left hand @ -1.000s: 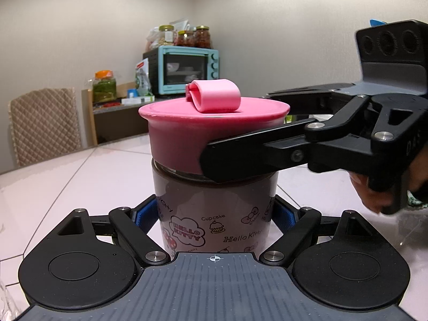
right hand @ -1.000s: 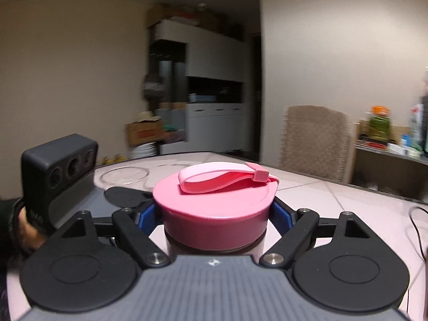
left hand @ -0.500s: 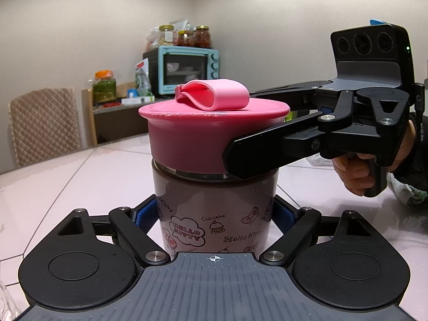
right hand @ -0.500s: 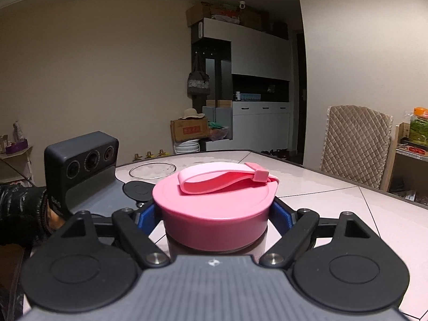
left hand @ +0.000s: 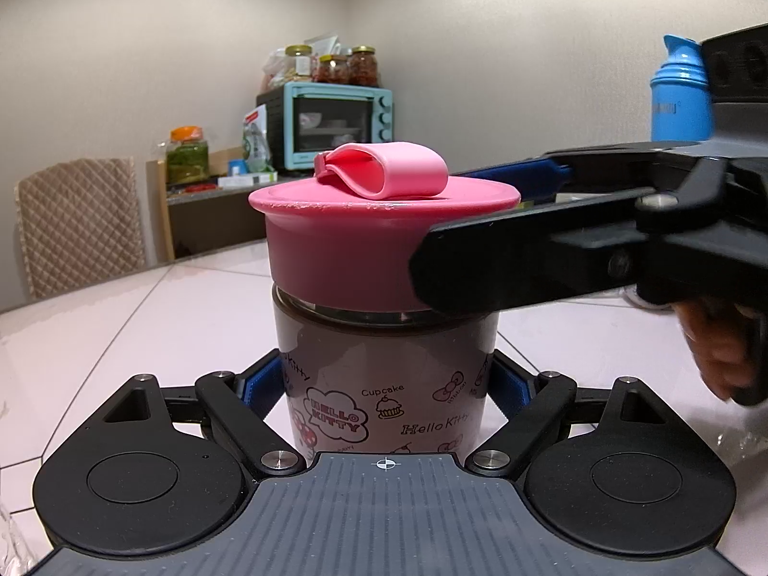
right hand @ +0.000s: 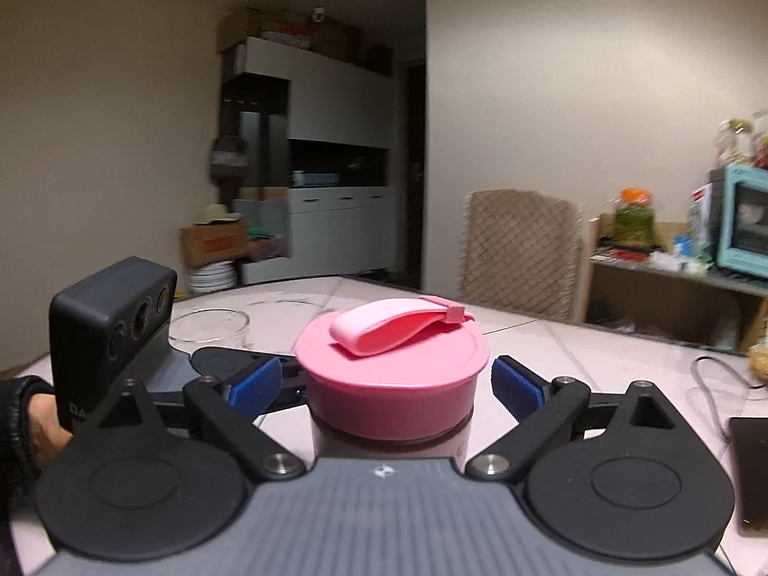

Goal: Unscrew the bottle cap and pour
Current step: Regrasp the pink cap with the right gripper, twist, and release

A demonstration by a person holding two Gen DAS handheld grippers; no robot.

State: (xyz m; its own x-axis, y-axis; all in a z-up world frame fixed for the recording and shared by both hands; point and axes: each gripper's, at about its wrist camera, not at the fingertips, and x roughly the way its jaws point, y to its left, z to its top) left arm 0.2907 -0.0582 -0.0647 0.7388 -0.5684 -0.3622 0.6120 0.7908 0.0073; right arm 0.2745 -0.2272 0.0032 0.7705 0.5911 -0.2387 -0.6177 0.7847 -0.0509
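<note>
I see the left gripper (left hand: 386,384) clamped on the bottle (left hand: 384,374), its pads pressed to both sides of the brown body low down. The right gripper (right hand: 391,381) stands spread, blue pads clear of the pink cap (right hand: 391,374) that sits between its jaws. The cap is seated on the bottle, upright on the table (left hand: 144,326).

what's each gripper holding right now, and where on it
The left gripper clamps the bottle around its lower body. The right gripper holds nothing: its open pads stand apart from the pink cap.
</note>
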